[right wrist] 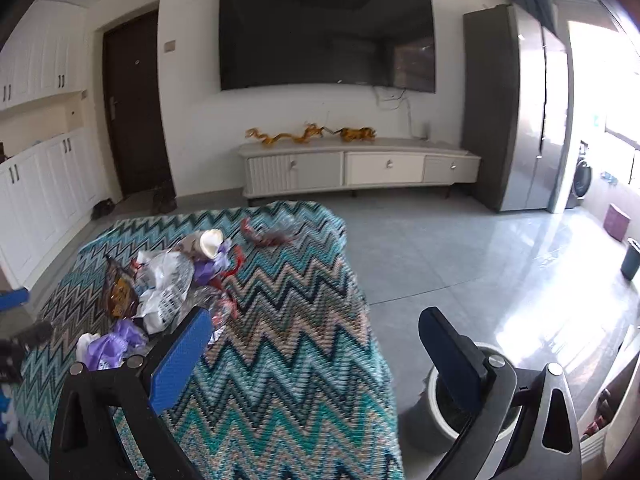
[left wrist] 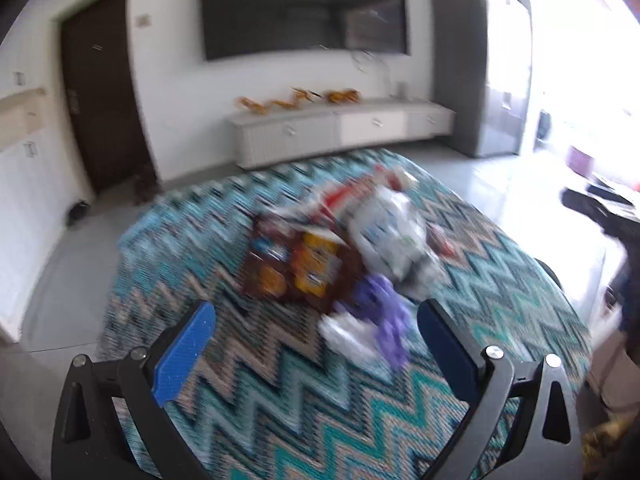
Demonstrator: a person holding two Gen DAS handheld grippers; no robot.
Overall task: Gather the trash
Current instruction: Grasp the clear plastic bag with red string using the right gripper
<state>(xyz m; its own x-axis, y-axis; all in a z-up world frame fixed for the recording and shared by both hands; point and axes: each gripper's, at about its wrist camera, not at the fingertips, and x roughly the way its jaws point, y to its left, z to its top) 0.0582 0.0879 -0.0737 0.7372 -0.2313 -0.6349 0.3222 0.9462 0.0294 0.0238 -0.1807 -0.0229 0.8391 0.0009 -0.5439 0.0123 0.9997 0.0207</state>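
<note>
Right-side window glare, left view blurred

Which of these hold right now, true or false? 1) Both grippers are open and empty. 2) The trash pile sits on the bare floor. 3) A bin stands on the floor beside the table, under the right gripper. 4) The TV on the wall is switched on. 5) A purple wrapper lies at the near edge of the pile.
1) True: the left gripper and the right gripper both stand wide open, nothing between the fingers.
2) False: the trash pile lies on the zigzag-patterned table cover.
3) True: the bin stands on the floor by the table's corner.
4) False: the TV has a dark screen.
5) True: the purple wrapper lies nearest the left gripper.
</note>
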